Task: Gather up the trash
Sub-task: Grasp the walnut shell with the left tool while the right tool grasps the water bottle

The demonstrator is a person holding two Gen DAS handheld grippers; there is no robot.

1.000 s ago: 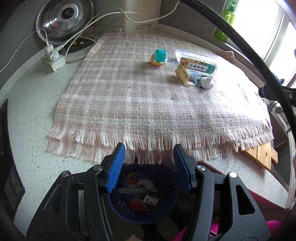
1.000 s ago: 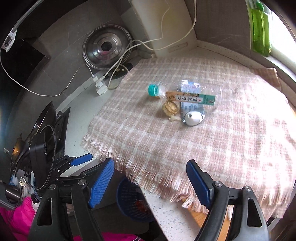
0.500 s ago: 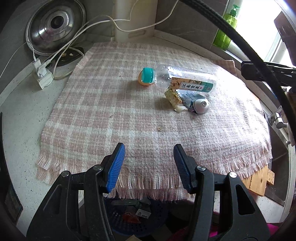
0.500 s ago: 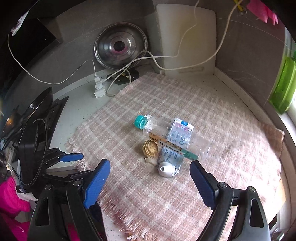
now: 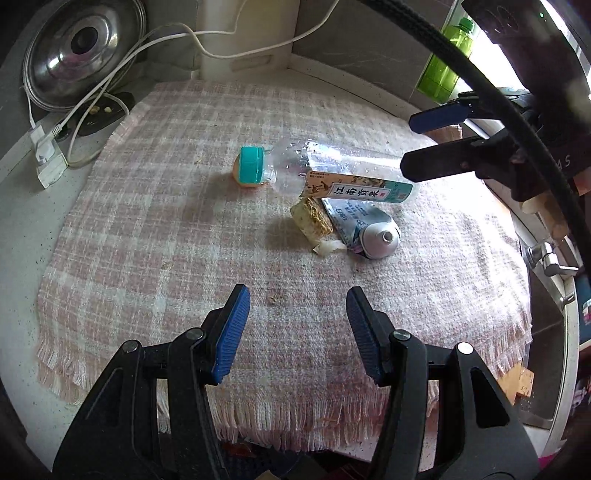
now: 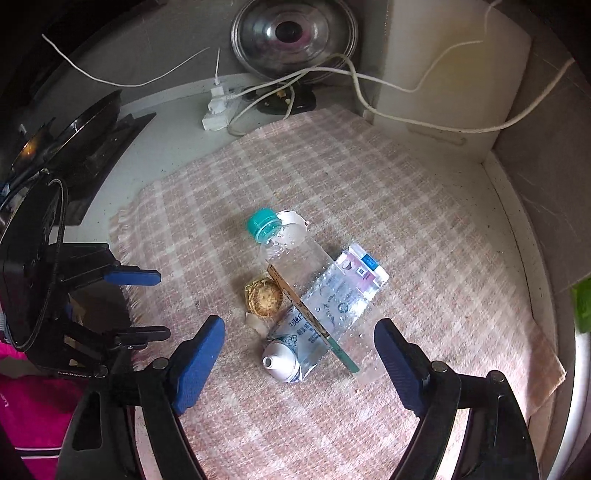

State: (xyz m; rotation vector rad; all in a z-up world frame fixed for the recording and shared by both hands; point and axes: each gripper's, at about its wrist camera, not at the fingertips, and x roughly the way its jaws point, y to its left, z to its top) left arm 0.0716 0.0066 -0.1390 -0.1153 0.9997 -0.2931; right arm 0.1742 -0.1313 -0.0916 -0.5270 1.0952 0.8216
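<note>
One clear bottle (image 6: 314, 291) with a teal cap (image 6: 263, 221) lies on its side near the middle of the checked cloth (image 6: 424, 229); take it as the landmark. One loose paper label (image 5: 358, 186) leans along its side. Just beside the bottle, on the side facing the grippers, sit one round brown scrap (image 6: 265, 298), one small pale scrap (image 6: 256, 322) touching that, and one squeezed tube (image 6: 291, 349) with a white nozzle, partly under the label. One small carton (image 6: 364, 266) lies against the bottle's far side, seen through the plastic. One orange round thing (image 5: 240, 173) peeks out behind the cap; what it is I cannot tell. That makes six loose pieces of trash around one bottle, all on the cloth.

Two grippers are in view. The left gripper (image 5: 297, 328) hovers over the cloth edge, well short of the bottle, its fingers moderately apart with nothing between them. The right gripper (image 6: 299, 365) hangs above the tube and the bottle's base, jaws wide and closing at this moment; the tube and bottle end show between its fingers in the view, but the pads (image 6: 201, 363) touch neither.

Beyond the bottle's cap end, off the cloth, stand one steel lid (image 6: 293, 35) against the wall, one white power strip (image 6: 218, 110) and several white cables (image 6: 388, 107). One green bottle (image 5: 443, 62) stands by the window.
</note>
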